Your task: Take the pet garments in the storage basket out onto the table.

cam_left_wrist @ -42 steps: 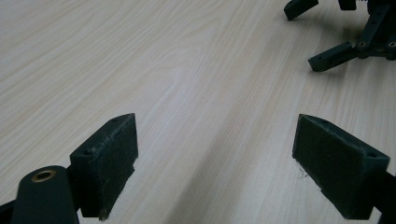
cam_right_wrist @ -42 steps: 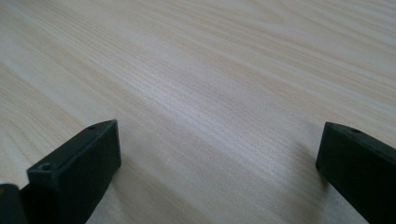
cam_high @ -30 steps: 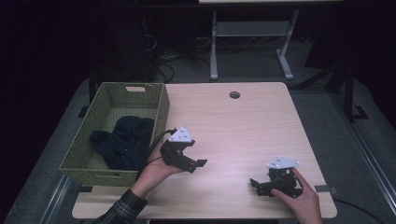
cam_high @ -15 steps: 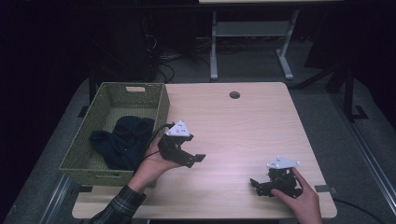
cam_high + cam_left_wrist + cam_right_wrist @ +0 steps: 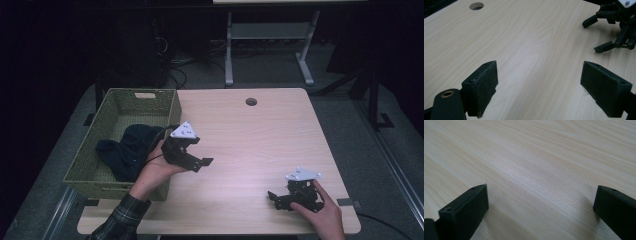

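A green woven basket (image 5: 117, 145) sits at the left edge of the light wooden tabletop (image 5: 260, 145). It has a little handle hole in its far wall. Inside it lies a dark cloth (image 5: 125, 150), all bunched up and floppy, dark blue or black. The basket and the cloth are just behind the left gripper (image 5: 192, 160), on its left side.

The person's left hand (image 5: 152, 172) holds the left gripper up in the air beside the basket's near right corner. Its grey three-cornered plate points up. Its jaws are spread wide apart and hold nothing. In the left gripper view, bare wood shows between the two black jaws, and a round hole (image 5: 476, 5) in the tabletop lies far ahead of them, to the left. The same hole (image 5: 251, 101) shows near the far edge in the high view.

The right gripper (image 5: 280, 198) rests low by the near right corner of the tabletop, under the right hand (image 5: 322, 212), well apart from the left gripper. Its jaws are spread wide too, with plain wood between them. It also shows off ahead of the left jaws, to the right (image 5: 607, 35).

Compared with a second ago, the left gripper has lifted and moved a bit farther from the person. The right gripper has stayed in the same spot. The cloth and basket have not moved.
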